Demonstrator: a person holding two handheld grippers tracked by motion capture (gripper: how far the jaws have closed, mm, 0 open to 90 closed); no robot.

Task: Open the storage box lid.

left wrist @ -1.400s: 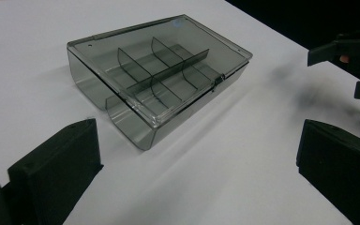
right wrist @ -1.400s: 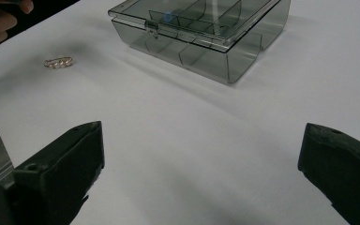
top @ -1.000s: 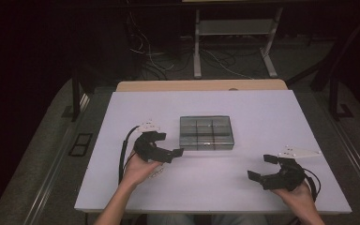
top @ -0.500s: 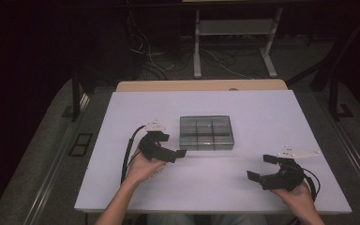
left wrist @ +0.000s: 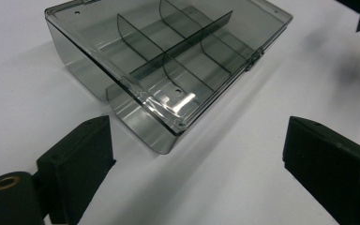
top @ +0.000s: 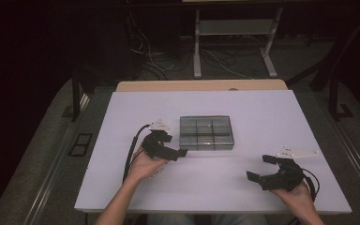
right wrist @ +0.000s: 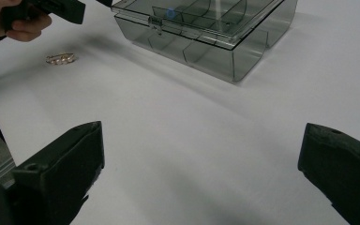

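Item: smoked clear compartment box (top: 206, 133), lid shut, dividers seen through the lid; placed near the middle of the white table (top: 262, 112), front latch (right wrist: 155, 21) facing the person's side.

Item: left gripper (top: 180, 153), held just beside the box's near left corner, not touching it. Jaws are set wide; nothing is held between them. In the left gripper view the box corner (left wrist: 168, 123) is framed between the jaws, slightly ahead of them.

Item: right gripper (top: 258, 168), held low over the table, well apart from the box toward the near right. Jaws are likewise spread wide and empty.

Item: small gold-coloured trinket (right wrist: 61, 58), possibly a bracelet or hair clip (too small to be told), lying on the table below the left hand (top: 146, 164).

Step judged in hand: the approach to the box by the left gripper, before any contact.

Next move: the box is probably to be steadied at its corner, so that the latch can be reached and the lid raised.
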